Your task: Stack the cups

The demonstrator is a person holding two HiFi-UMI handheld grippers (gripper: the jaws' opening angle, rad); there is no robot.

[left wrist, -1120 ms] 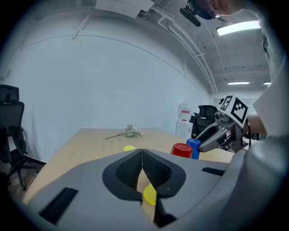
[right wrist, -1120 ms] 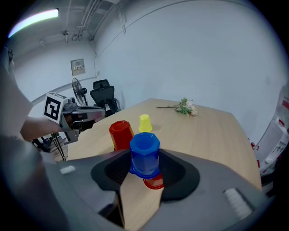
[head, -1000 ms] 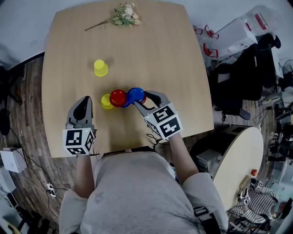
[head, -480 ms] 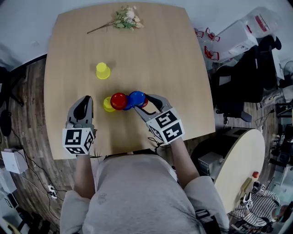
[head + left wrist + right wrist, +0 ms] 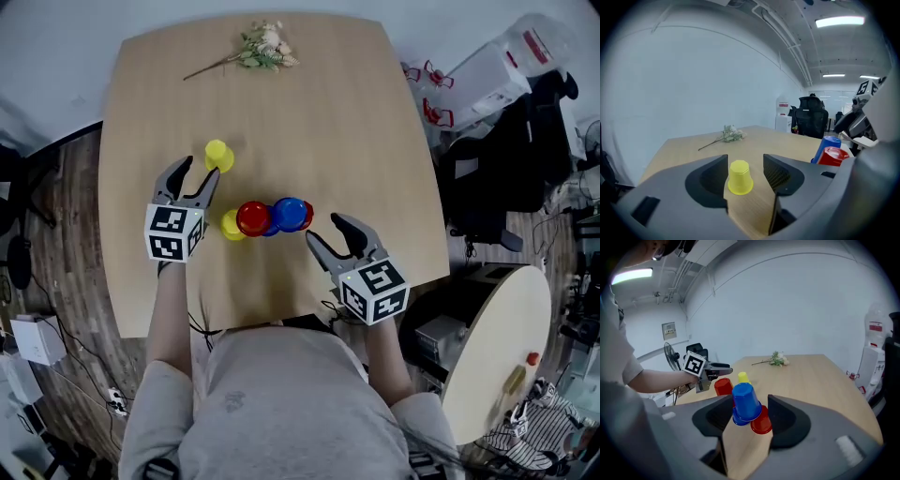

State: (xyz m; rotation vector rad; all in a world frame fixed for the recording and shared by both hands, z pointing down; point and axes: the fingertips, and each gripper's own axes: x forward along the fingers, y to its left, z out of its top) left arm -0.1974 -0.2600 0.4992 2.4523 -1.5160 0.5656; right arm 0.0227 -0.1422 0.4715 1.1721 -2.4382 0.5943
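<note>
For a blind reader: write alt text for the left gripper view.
The left gripper, jaws just opened and empty, frames an upside-down yellow cup ahead on a wooden table. A blue cup and red cup stand at right, a flower sprig behind.

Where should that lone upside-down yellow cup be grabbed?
Probably its tapered side wall, midway up, jaws coming in level from the near side. The yellow cup stands upside down, apart from the other cups, so the walls are free all round.
</note>
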